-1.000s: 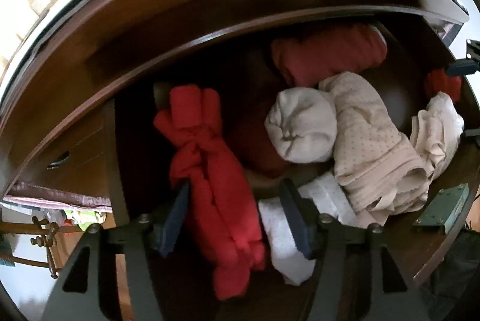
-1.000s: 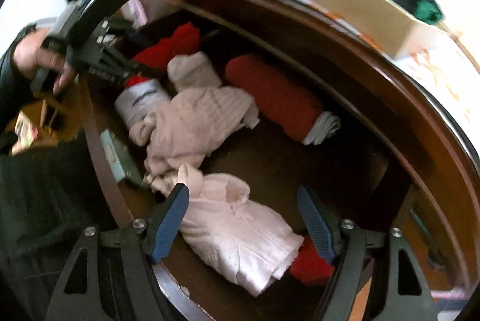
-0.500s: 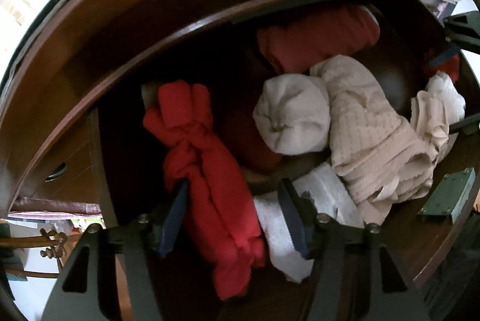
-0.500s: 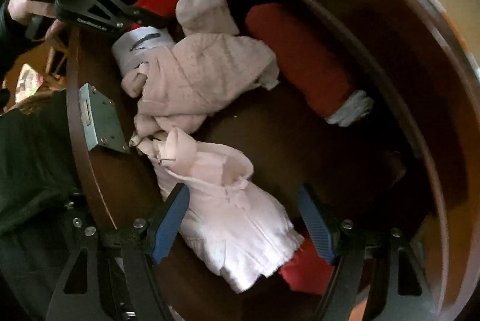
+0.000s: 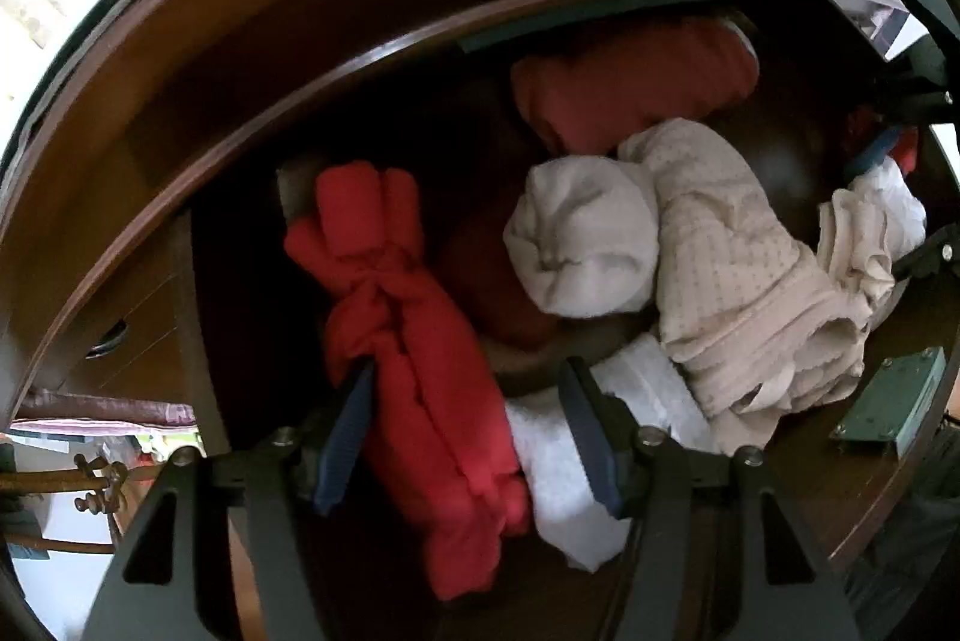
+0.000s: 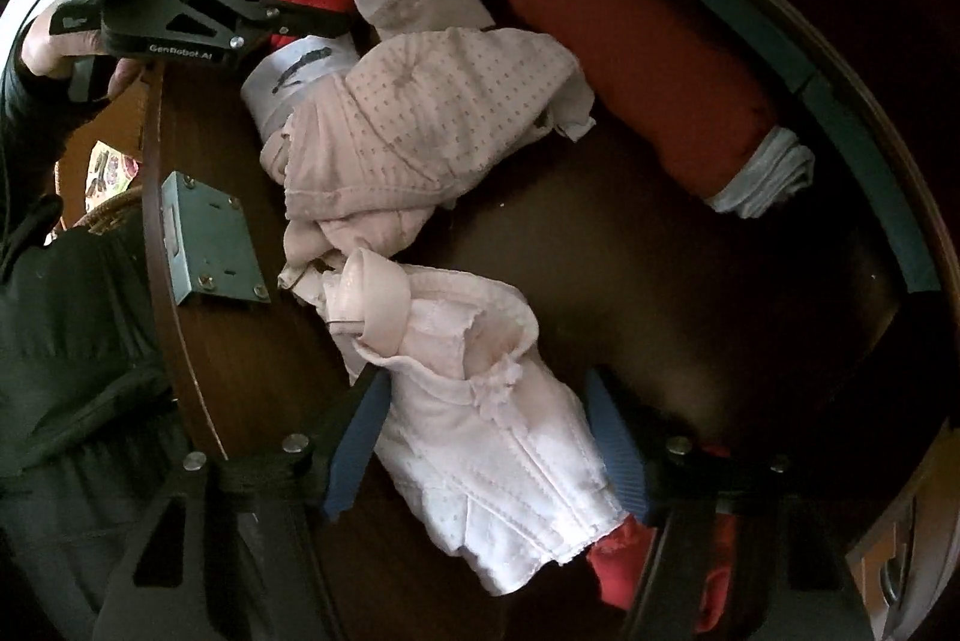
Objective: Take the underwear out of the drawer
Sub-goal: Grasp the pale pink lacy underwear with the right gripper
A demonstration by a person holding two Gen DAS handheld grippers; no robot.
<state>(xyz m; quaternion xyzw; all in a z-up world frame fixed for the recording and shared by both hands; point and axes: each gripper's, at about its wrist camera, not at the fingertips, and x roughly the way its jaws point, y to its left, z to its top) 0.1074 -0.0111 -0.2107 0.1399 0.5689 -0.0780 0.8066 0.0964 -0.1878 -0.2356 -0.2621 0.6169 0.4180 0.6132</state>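
Right wrist view: the right gripper (image 6: 483, 437) straddles the pale pink underwear (image 6: 492, 437) at the drawer (image 6: 198, 341) front, jaws just closing, grip uncertain; left gripper (image 5: 465, 437) straddles a red bundle (image 5: 420, 353), grip unclear

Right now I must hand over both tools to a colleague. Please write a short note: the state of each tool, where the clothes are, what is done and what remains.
Left tool: open, straddling the knotted red garment at the drawer's left end; grip not confirmed.
Right tool: jaws have just been closing around the pale pink garment, which lies between them; pads not clearly pressing yet.
In the open drawer too: dotted beige piece, dark red roll, white roll.
Done: drawer open, both tools lowered onto garments.
Left: close, lift out, then the rest.
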